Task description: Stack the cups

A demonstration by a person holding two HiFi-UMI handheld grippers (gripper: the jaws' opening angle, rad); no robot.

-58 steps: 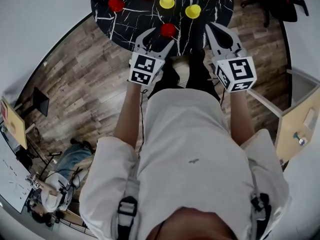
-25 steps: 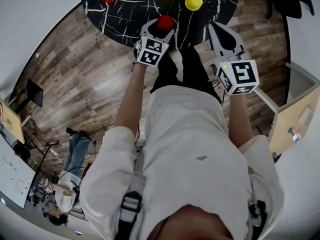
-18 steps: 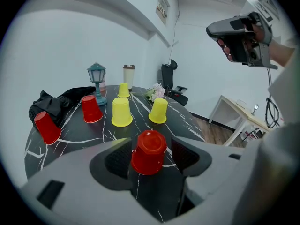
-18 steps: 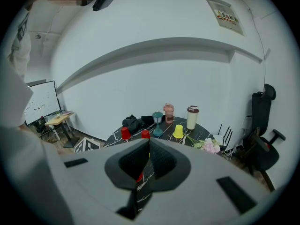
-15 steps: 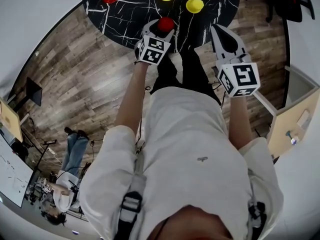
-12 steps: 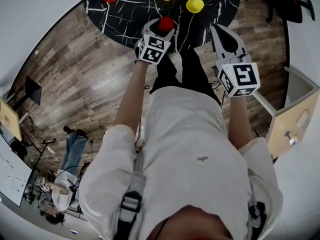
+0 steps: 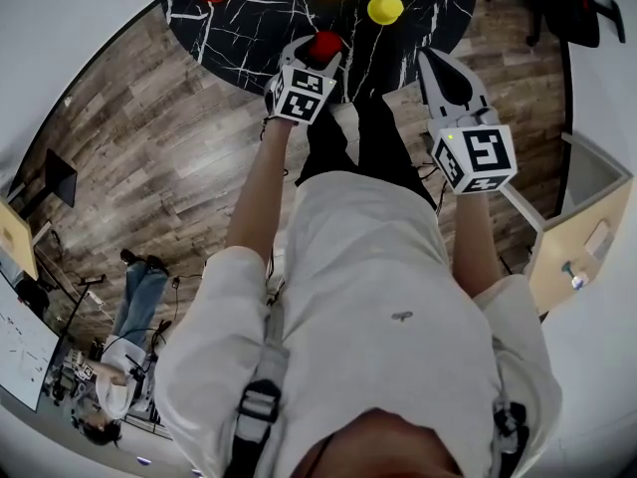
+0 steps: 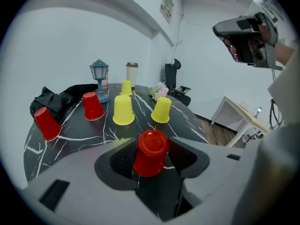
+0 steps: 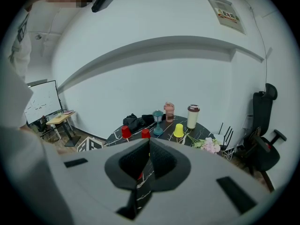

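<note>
An upside-down red cup (image 8: 151, 153) stands near the front edge of the black marble table (image 8: 84, 135). My left gripper (image 8: 151, 159) has just been closing its jaws around this cup, and its pads now lie against both sides of it. The head view shows the same red cup (image 7: 325, 45) between the jaws of the left gripper (image 7: 320, 50). Two more red cups (image 8: 93, 106) (image 8: 47, 123) and three yellow cups (image 8: 123, 109) (image 8: 161, 109) (image 8: 126, 87) stand upside down behind it. My right gripper (image 7: 430, 58) hangs shut and empty at the table's right edge, clear of the cups.
At the back of the table are a blue lantern (image 8: 99, 78), a lidded tumbler (image 8: 132, 74), a black cloth (image 8: 56, 100) and some flowers (image 8: 159, 90). Wooden floor surrounds the round table (image 7: 249, 38). A light wooden desk (image 7: 582, 247) stands to the right.
The left gripper came forward to the nearest red cup, set its jaws around it and narrowed them. The right gripper has stayed where it was, still shut.
</note>
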